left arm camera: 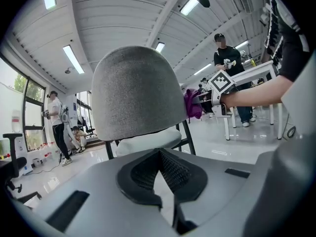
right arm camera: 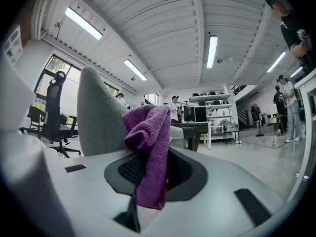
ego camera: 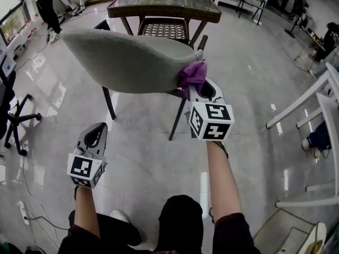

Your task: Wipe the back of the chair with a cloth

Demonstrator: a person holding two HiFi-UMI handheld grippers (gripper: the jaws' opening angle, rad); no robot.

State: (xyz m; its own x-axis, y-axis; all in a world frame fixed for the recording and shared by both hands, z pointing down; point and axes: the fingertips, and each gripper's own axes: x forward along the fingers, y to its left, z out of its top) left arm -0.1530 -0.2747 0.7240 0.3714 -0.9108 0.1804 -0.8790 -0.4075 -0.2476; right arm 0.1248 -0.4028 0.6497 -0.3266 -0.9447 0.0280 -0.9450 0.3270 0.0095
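Note:
The chair's grey upholstered back curves across the middle of the head view, on dark legs. My right gripper is shut on a purple cloth that rests against the right edge of that back. In the right gripper view the cloth hangs from the closed jaws, with the chair back just to its left. My left gripper hangs lower left, apart from the chair, shut on nothing. From the left gripper view the chair back fills the centre and the cloth shows at its right edge.
A glass-topped wicker table stands just beyond the chair. White furniture frames stand at the right, and an office chair base at the left. People stand at the far left. A cable trails over the glossy floor.

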